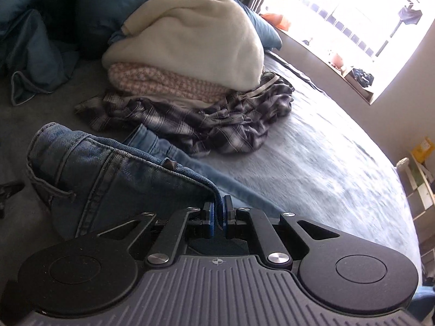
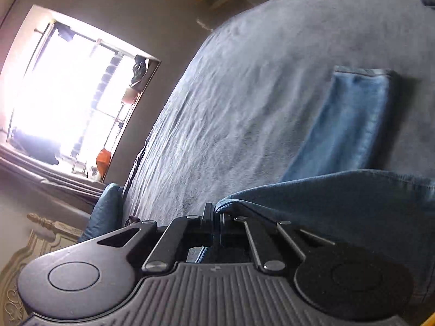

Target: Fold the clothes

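Note:
A pair of blue jeans (image 1: 108, 174) lies on the grey-blue bed sheet (image 1: 312, 168). My left gripper (image 1: 218, 203) is shut on an edge of the jeans near the waistband, lifting the cloth off the bed. In the right wrist view my right gripper (image 2: 216, 212) is shut on another edge of the jeans (image 2: 339, 198), and one leg (image 2: 350, 119) trails flat across the bed sheet (image 2: 244, 103) beyond it. That view is tilted steeply.
Behind the jeans sits a pile: a crumpled plaid shirt (image 1: 206, 119), a pink checked cloth (image 1: 163, 84) and a cream blanket (image 1: 195, 35). Dark blue bedding (image 1: 40, 40) fills the far left. A bright window (image 1: 353, 21) and a shelf (image 1: 421, 179) are at the right.

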Demonstrator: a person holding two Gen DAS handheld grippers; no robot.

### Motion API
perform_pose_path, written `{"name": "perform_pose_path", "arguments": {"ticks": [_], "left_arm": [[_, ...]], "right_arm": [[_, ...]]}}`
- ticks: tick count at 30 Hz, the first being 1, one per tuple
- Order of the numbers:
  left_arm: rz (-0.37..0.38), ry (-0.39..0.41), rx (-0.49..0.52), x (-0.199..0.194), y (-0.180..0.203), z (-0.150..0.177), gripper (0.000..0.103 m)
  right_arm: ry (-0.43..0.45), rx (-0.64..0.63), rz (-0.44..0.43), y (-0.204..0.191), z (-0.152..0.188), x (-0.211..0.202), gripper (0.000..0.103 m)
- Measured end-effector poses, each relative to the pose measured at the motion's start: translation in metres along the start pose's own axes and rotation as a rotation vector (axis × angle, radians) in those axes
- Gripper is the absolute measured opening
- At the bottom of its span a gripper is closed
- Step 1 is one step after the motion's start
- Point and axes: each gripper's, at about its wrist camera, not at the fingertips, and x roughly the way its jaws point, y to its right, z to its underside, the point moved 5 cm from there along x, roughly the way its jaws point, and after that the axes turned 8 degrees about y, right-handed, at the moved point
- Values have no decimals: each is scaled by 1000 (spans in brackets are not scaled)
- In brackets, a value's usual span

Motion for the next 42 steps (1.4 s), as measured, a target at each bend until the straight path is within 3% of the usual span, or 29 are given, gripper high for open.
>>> {"name": "perform_pose_path", "arguments": {"ticks": [18,22,29,35,42], "left_arm": [[-12,-78,89,102,5,7,4],[5,-150,101,119,0,11,6],[102,-143,66,95,-12,-2,12],[85,-116,158,120,0,0,12],[53,-147,111,147,-6,6,12]], "right_arm": [[-85,-73,111,5,13,109,5],[-104,-84,135,8,19,128,5],[-123,-61,157,15,23,138,5],[-127,-62,156,14,24,144,5],[-140,-75,163,18,25,156,5]]}}
